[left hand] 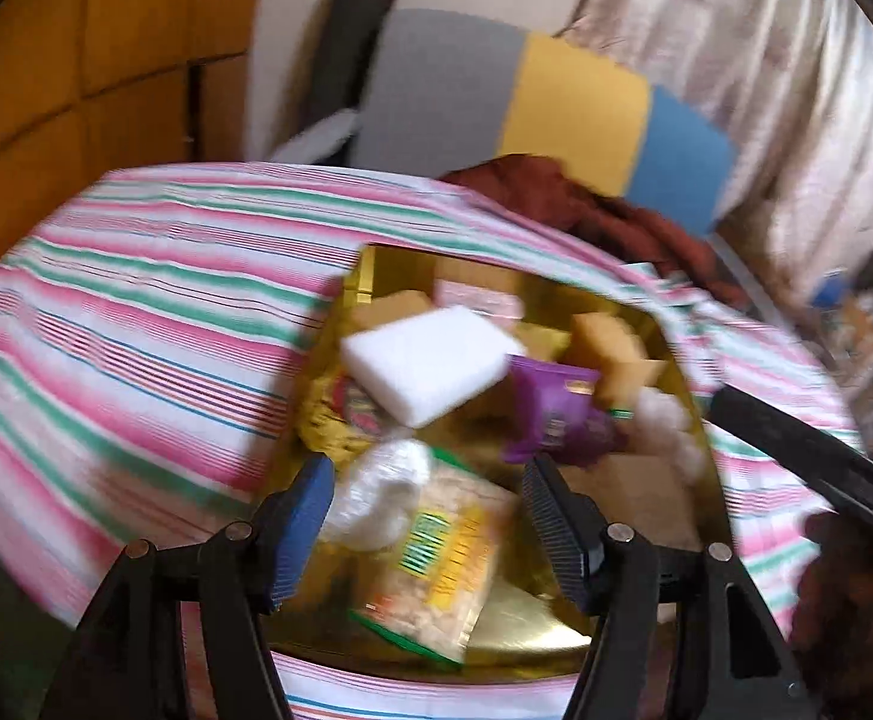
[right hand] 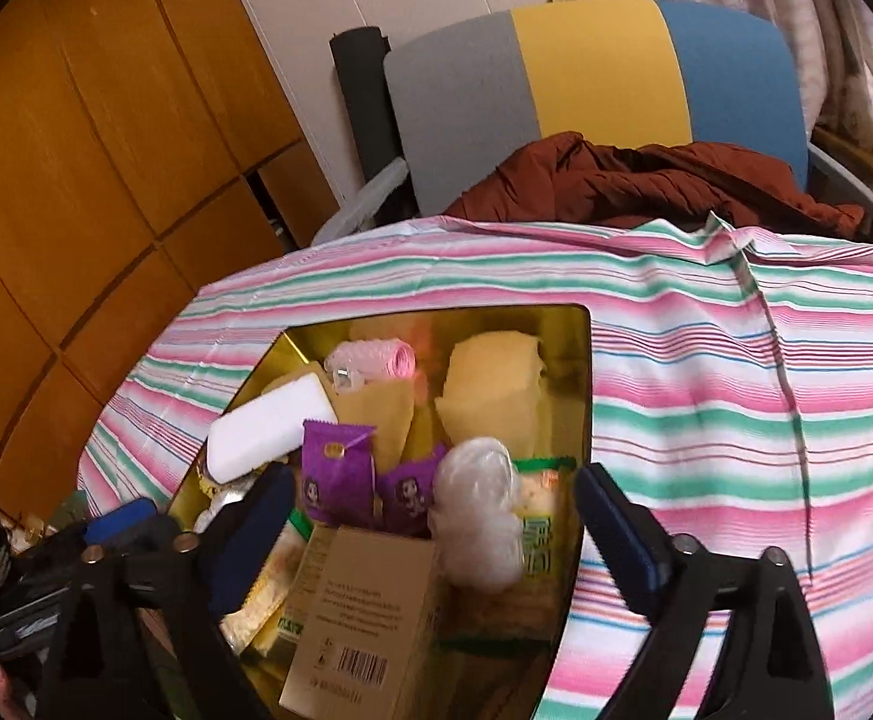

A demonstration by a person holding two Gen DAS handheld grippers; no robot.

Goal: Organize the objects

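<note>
A gold tin (right hand: 580,360) sits on a table covered with a pink, green and white striped cloth (right hand: 736,372), and it is full of small things. Inside lie a white sponge block (right hand: 268,426), two purple snack packets (right hand: 337,474), a crumpled clear plastic bag (right hand: 478,510), a yellow folded cloth (right hand: 493,387), a pale pink roll (right hand: 370,360) and a green and yellow snack bag (left hand: 430,564). A tan cardboard box (right hand: 364,624) with a barcode stands at the near edge of the tin, tilted toward the camera.

The right gripper (right hand: 430,540) hangs over the near part of the tin with its jaws wide apart; the box and the plastic bag lie between them, but neither pad touches them. The left gripper (left hand: 430,522) hovers above the snack bag, jaws apart and gripping nothing. Its view is blurred.

Behind the table stands a chair (right hand: 592,66) with a grey, yellow and blue back, and a rust-brown garment (right hand: 646,180) lies on the seat.
</note>
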